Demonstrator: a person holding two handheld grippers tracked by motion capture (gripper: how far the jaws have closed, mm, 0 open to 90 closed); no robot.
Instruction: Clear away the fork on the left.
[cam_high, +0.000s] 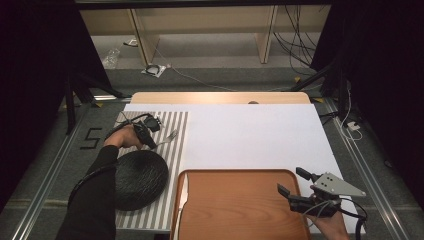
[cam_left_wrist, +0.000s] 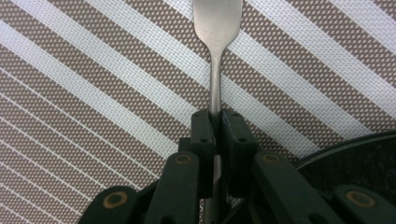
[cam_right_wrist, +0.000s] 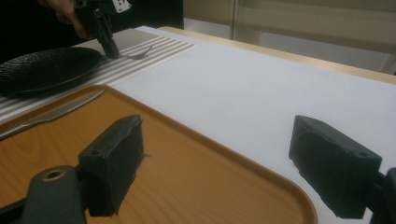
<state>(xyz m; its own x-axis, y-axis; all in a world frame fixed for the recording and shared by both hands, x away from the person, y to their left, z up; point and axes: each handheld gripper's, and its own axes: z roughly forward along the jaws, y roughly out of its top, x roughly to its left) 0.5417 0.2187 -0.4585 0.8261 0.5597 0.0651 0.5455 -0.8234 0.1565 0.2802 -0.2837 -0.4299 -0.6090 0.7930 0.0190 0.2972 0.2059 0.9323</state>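
Hand-held gripper on the left (cam_left_wrist: 215, 128) has its two black jaws pinched onto the slim handle of a silver metal fork (cam_left_wrist: 215, 56), which lies flat on the brown-and-white striped woven placemat (cam_left_wrist: 93, 93) with its broad end pointing away from the jaws. In the high view that left hand-held gripper (cam_high: 148, 142) sits at the far edge of the round black textured plate (cam_high: 137, 177), and the fork (cam_high: 169, 137) rests just beyond the plate, not on it.

The grip looks made, but the fork appears not yet lifted: it lies on the mat. So the pick-up seems at its start, with the carrying and setting down left to do.

The right hand-held gripper (cam_right_wrist: 229, 172) hangs with its jaws spread wide and nothing between them, over the near right corner of the orange-brown wooden tray (cam_high: 235, 210). A silver table knife (cam_right_wrist: 49, 115) lies along the tray's left side, untouched. The tray rests on the white sheet covering the table (cam_high: 250, 135). Whether the fork is bound for the tray or for a place beside the plate cannot be told from these views.
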